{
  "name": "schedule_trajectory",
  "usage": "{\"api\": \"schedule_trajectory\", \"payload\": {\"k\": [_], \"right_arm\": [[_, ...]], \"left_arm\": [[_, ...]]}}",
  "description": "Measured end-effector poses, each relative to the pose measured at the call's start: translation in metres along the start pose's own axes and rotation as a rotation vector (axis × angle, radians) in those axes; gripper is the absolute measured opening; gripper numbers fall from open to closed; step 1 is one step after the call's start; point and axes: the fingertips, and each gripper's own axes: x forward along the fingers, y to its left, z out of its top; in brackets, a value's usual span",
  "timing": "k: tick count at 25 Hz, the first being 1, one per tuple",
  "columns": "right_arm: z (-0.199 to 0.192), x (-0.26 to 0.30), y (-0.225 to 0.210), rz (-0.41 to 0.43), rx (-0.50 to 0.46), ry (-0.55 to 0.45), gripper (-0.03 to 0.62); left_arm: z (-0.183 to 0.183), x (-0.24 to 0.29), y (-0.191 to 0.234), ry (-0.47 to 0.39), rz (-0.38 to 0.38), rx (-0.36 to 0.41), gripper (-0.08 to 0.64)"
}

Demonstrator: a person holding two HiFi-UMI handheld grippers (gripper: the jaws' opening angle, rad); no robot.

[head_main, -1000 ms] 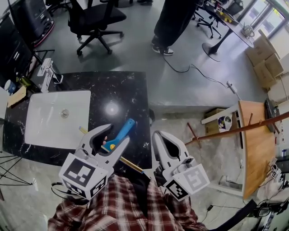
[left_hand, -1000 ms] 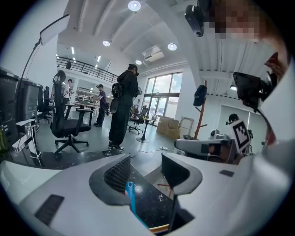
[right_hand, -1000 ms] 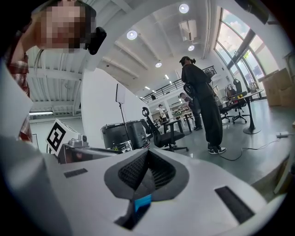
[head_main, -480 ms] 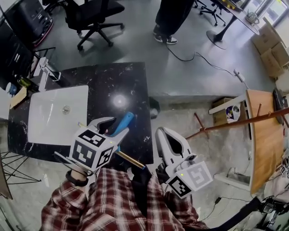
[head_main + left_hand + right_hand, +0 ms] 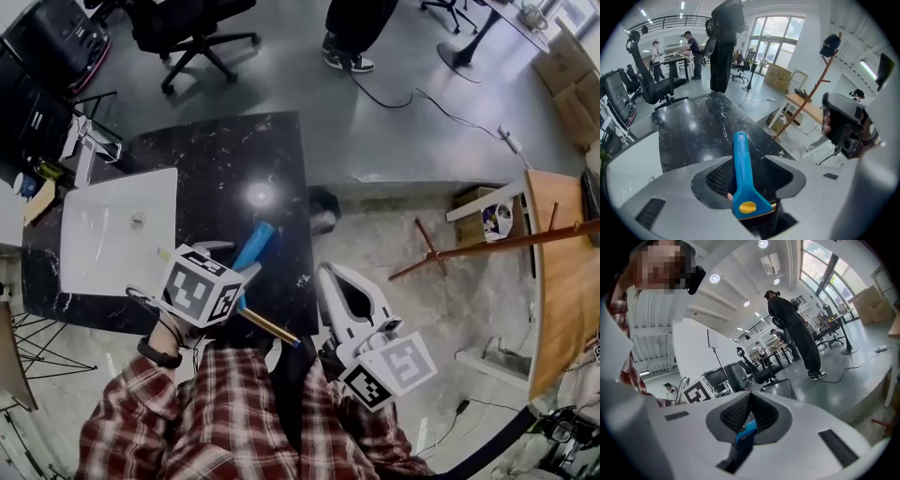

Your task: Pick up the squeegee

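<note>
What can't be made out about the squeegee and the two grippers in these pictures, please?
Left gripper view: the left gripper's body hides the blade of the squeegee, so whether it rests on the counter is unclear.
Head view: the marker cube covers the open jaws and the squeegee's middle.
Right gripper view: the right gripper's shut jaws hide all but a blue sliver, probably the squeegee.

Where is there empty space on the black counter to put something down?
The counter is bare from the sink's right side to its own right edge, all along the far part. The near edge is crowded: the squeegee lies there with the left gripper around it. Clutter sits left of the sink.
</note>
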Motion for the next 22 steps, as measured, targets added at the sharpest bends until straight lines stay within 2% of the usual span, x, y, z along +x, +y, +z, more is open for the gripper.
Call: {"api": "schedule_trajectory", "payload": {"k": [5,10,15,19,22], "right_arm": [[-0.002,0.0,0.0,0.007,0.0,0.016,0.011],[-0.004,0.001,-0.001,0.009,-0.002,0.032,0.011],[-0.005,0.001,-0.004,0.005,0.003,0.039,0.011],[-0.007,0.002,-0.003,0.008,0.01,0.037,0.011],[-0.008,0.001,-0.001,0.01,0.014,0.034,0.011]], "left_arm": [[-0.008,0.016,0.004,0.058,0.009,-0.006,0.195],[-0.019,0.03,0.019,0.126,0.062,-0.02,0.196],[-0.021,0.035,0.021,0.169,0.035,-0.036,0.195],[-0.024,0.038,0.019,0.223,0.062,0.01,0.195],[-0.026,0.05,-0.005,0.268,0.001,0.045,0.195]]}}
